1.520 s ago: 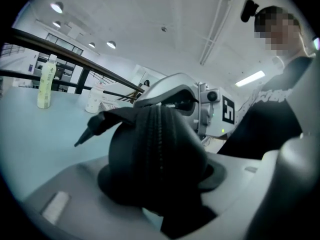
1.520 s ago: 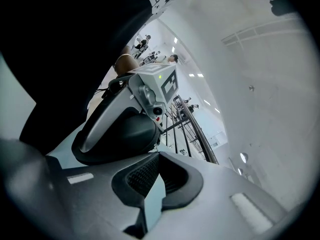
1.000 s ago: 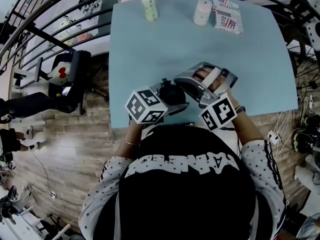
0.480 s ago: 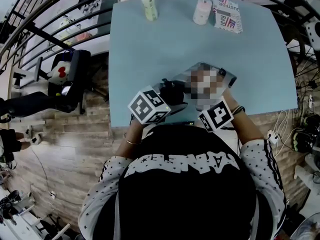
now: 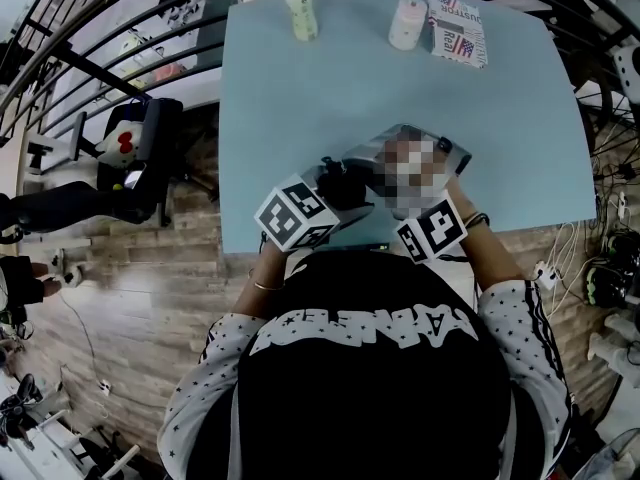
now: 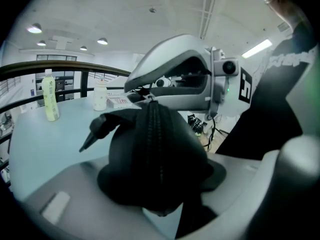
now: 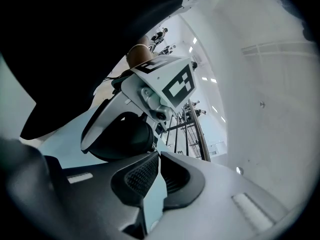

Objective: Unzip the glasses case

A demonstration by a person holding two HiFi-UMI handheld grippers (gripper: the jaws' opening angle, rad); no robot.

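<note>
The black glasses case (image 5: pixel 350 181) is held just above the near edge of the blue table (image 5: pixel 400 88). My left gripper (image 5: pixel 335 196) is shut on it, and in the left gripper view the case (image 6: pixel 150 154) fills the space between the grey jaws with its zipper line facing the camera. My right gripper (image 5: pixel 348 161) comes in from the right. Its tips (image 6: pixel 148 97) are pinched together at the far end of the zipper, on the small pull. In the right gripper view the ribbed pads (image 7: pixel 145 176) meet right beside the case (image 7: pixel 122 136). A black strap (image 6: pixel 97 129) sticks out at the case's left.
At the table's far edge stand a pale green bottle (image 5: pixel 300 13), a white bottle (image 5: pixel 407 21) and a printed box (image 5: pixel 458 28). A dark railing (image 5: pixel 110 78) and wooden floor lie left of the table. Cables lie on the floor at the right (image 5: pixel 600 258).
The left gripper has tilted a little with the case in it. The right gripper keeps its place at the zipper's end.
</note>
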